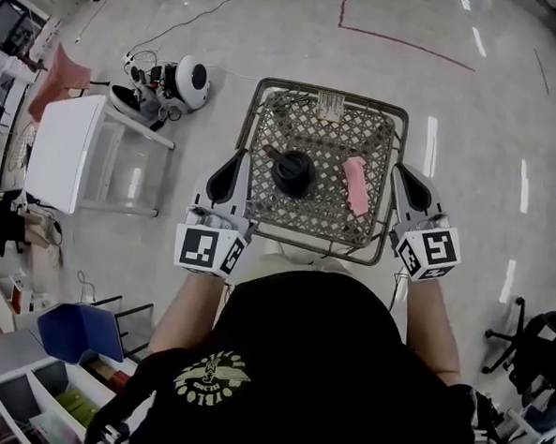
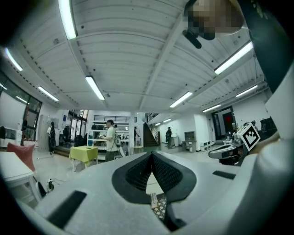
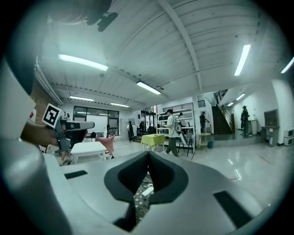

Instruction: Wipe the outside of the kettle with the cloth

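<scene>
Looking steeply down on a pale, glossy floor (image 1: 471, 134). Off to the left on it, a white table (image 1: 62, 147). Straight ahead, a metal-framed wicker table (image 1: 266, 108) with a lattice-woven top (roughly square, seen from above).

Flanking that wicker table, one beside each side edge: the left gripper (image 1: 237, 162) and the right gripper (image 1: 401, 172), both pointing forward, each with its marker cube nearest the body. Both clenched, pad tips pressed together, gripping nothing; past the closed tips in each gripper view, only the open hall.

On the weave, a little left of centre, a black kettle (image 1: 292, 172), upright, lid knob facing up, touched by neither gripper. Near its right side but apart from it, a pink cloth (image 1: 356, 185), lying as a narrow strip running front to back, likewise untouched.
</scene>
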